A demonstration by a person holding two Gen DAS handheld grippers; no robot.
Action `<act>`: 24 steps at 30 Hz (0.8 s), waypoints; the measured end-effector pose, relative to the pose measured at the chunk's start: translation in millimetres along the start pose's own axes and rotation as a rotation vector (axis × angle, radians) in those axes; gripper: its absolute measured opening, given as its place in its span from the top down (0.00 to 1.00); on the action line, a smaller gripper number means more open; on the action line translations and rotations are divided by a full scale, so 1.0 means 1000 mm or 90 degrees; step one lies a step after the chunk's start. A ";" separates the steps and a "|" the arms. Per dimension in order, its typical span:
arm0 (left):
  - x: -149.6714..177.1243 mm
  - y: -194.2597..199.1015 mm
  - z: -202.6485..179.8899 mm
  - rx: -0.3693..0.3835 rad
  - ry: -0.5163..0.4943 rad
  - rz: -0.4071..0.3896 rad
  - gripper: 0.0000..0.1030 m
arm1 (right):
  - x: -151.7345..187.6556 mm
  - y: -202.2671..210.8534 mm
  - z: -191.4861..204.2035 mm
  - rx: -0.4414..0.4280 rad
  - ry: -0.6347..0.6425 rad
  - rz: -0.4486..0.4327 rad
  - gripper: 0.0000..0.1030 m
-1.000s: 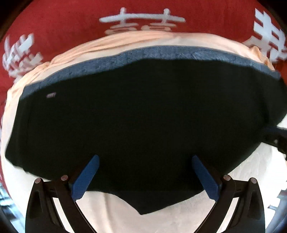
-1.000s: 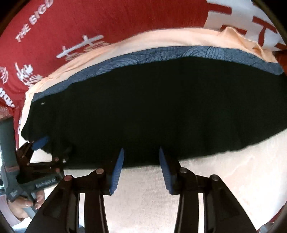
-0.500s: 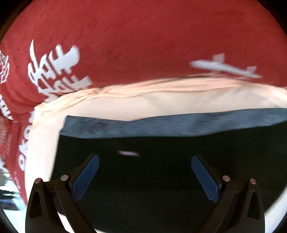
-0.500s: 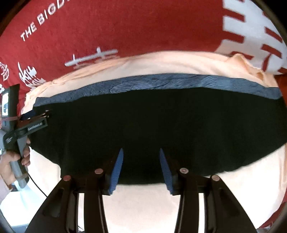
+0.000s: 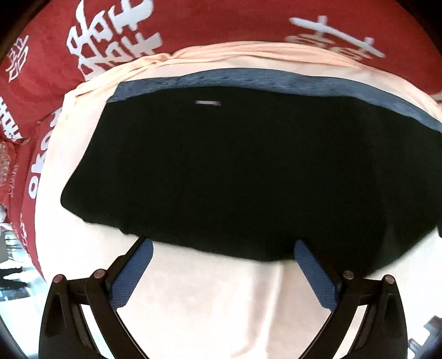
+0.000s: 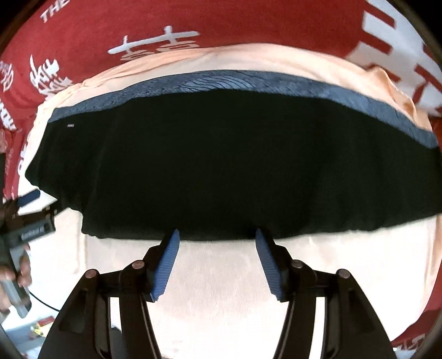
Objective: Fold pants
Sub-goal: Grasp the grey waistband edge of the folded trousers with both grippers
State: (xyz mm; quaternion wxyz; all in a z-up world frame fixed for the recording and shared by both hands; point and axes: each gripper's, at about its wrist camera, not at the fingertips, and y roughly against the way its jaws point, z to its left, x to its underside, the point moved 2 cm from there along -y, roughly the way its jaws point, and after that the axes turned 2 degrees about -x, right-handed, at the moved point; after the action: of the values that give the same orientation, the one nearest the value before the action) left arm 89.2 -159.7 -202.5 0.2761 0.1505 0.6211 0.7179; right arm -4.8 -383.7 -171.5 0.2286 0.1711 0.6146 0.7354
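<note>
left gripper (image 5: 222, 250): jaws set wide apart, nothing between them; blue ribbed pads (image 5: 129, 276) hang over pale cloth, their tips at the near hem of the pants, contact not determinable. same tool seen from the right wrist view at the far left edge (image 6: 30, 221), held by a person's hand (image 6: 16, 273), one blue pad near the pants' left near corner, a thin black cable trailing below it.

right gripper (image 6: 216, 237): jaws parted, a narrower gap than the left, empty; blue pads (image 6: 165, 265) with tips at the near hem of the pants, around the middle of that edge.

black pants (image 6: 221, 165): folded into a broad, flat, dark slab lying across the middle of the pale cloth; near hem slightly uneven. far edge carries a grey-blue waistband (image 6: 234, 82) with a fine wavy pattern. a small pale label (image 5: 207, 103) sits on the black fabric just below the waistband, toward the left end.

cream cloth (image 5: 221, 303): spread under the pants, showing on all sides, creased along its far edge, a soft ridge between the left pads.

red blanket (image 5: 221, 24): beneath and beyond the cream cloth, printed with large white characters and some latin lettering.
</note>
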 end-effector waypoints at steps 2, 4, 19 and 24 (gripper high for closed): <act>0.001 0.010 -0.009 0.008 -0.006 -0.002 0.00 | 0.004 0.004 -0.011 -0.011 -0.024 0.003 0.40; 0.001 0.019 -0.016 0.017 -0.005 -0.005 0.00 | 0.008 0.008 -0.020 -0.016 -0.038 0.003 0.40; -0.037 0.061 -0.123 0.046 -0.028 -0.040 0.00 | -0.022 0.051 -0.146 -0.012 -0.137 -0.076 0.40; -0.055 0.062 -0.179 0.059 -0.047 -0.046 0.00 | -0.021 0.067 -0.221 -0.025 -0.218 -0.117 0.52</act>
State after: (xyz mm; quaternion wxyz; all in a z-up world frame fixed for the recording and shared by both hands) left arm 19.6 -341.3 -168.0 0.3174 0.1674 0.6481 0.6717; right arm -113.9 -587.0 -146.3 0.3992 0.2328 0.5651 0.6834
